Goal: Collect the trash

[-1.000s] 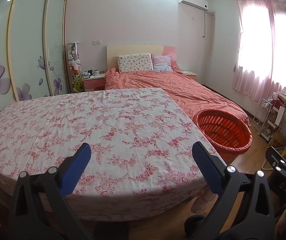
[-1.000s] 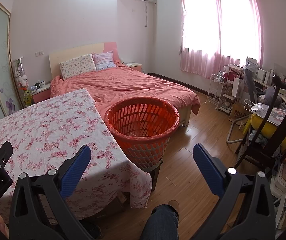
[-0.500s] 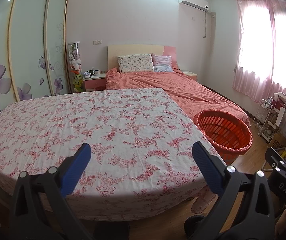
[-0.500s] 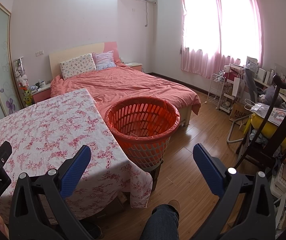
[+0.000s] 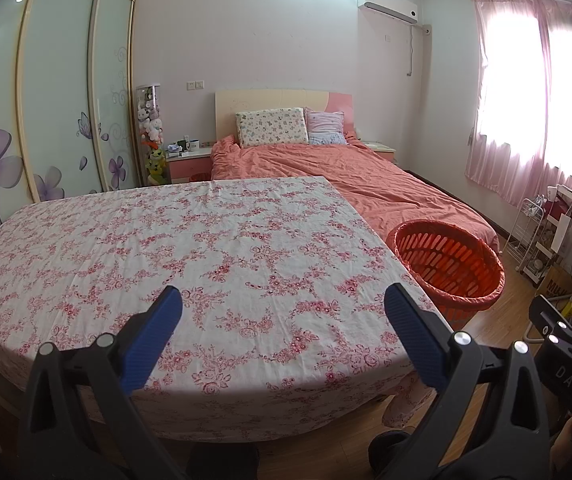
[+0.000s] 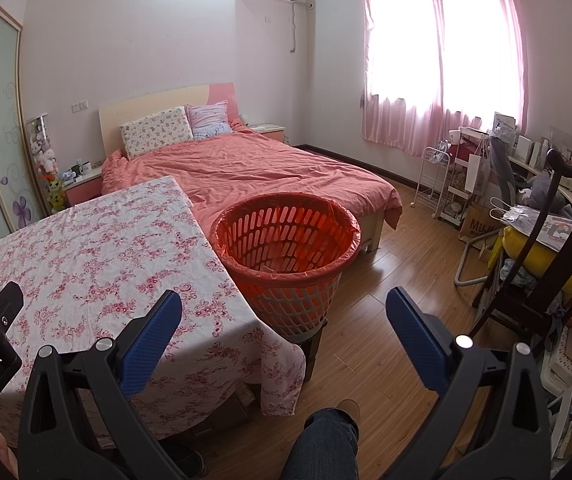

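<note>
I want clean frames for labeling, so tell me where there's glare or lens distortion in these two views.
Left wrist view: the window is blown out white, and the floral tablecloth bows from fisheye curvature. Right wrist view: the window is also overexposed, the corners vignette dark, but the orange basket reads sharp.

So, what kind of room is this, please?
Most likely a home bedroom: a bed with pillows, a sliding wardrobe with flower prints, and a nightstand beside the bed.
</note>
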`<move>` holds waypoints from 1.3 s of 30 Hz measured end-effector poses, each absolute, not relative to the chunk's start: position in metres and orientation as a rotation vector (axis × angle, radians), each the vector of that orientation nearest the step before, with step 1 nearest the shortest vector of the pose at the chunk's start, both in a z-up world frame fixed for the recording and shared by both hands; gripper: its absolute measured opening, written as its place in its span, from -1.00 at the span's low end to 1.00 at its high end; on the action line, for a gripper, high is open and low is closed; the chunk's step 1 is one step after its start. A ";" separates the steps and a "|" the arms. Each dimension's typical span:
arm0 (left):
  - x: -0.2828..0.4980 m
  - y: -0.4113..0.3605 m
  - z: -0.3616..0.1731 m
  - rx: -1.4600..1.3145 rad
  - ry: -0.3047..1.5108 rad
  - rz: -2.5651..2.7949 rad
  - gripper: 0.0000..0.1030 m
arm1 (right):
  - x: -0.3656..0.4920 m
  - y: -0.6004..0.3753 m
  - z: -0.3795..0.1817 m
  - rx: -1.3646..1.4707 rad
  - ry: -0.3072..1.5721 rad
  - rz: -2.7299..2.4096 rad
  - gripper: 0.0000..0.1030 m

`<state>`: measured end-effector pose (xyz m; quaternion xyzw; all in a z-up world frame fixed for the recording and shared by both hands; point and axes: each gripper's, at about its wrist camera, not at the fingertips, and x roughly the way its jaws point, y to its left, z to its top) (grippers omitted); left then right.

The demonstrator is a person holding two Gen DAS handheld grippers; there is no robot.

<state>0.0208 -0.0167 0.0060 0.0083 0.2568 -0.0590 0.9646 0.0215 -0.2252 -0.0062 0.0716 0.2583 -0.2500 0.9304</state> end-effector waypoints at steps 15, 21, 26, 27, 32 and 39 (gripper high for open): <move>0.021 -0.016 0.006 0.016 0.520 -0.120 0.92 | 0.022 -0.226 -0.006 0.147 0.529 -0.512 0.96; 0.021 -0.017 0.006 0.018 0.520 -0.119 0.92 | 0.021 -0.225 -0.006 0.147 0.530 -0.511 0.96; 0.021 -0.017 0.005 0.018 0.520 -0.117 0.92 | 0.022 -0.226 -0.006 0.147 0.529 -0.512 0.96; 0.021 -0.017 0.006 0.018 0.520 -0.117 0.92 | 0.022 -0.225 -0.006 0.147 0.530 -0.512 0.96; 0.022 -0.014 0.005 0.019 0.521 -0.111 0.92 | 0.022 -0.226 -0.006 0.147 0.530 -0.512 0.96; 0.022 -0.014 0.005 0.020 0.522 -0.111 0.92 | 0.022 -0.225 -0.005 0.148 0.530 -0.512 0.96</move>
